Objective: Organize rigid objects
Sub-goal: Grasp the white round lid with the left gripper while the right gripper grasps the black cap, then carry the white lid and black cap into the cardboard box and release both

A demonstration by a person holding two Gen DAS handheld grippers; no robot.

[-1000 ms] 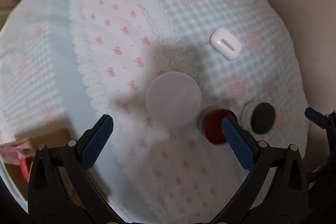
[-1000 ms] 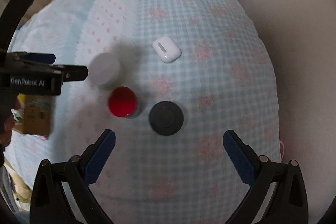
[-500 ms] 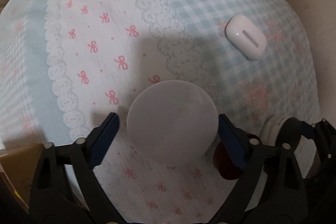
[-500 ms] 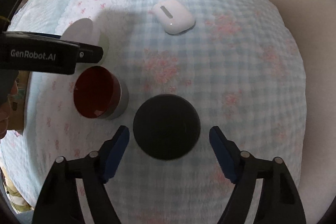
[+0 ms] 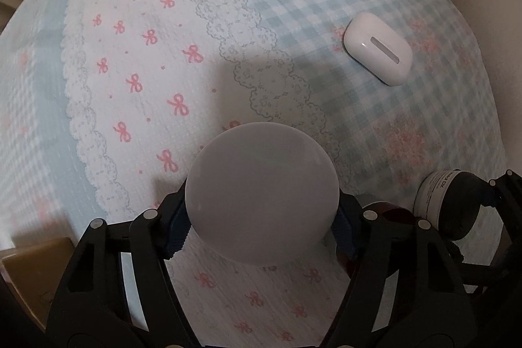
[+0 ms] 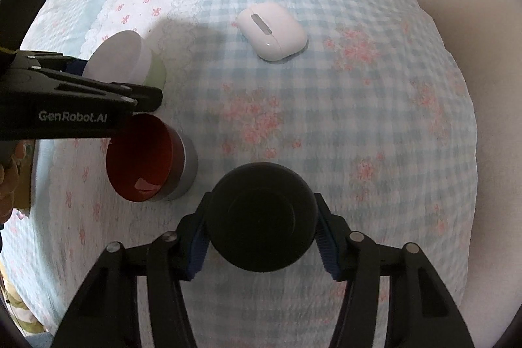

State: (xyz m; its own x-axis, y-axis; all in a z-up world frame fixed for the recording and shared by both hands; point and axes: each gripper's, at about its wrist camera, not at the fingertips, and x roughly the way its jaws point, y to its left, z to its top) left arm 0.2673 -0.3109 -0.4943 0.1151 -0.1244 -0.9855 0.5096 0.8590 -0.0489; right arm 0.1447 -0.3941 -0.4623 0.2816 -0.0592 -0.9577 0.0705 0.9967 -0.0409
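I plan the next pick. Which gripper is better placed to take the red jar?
Neither is free: the left gripper clamps the white jar, the right gripper the black jar. The red jar stands nearer the left, so probably left, once emptied.

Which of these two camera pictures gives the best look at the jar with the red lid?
The right wrist view. There the red-lidded jar shows whole, its glossy red top and grey side standing free on the cloth, beside the left gripper. In the left wrist view only a dark red sliver peeks out behind that gripper's finger.
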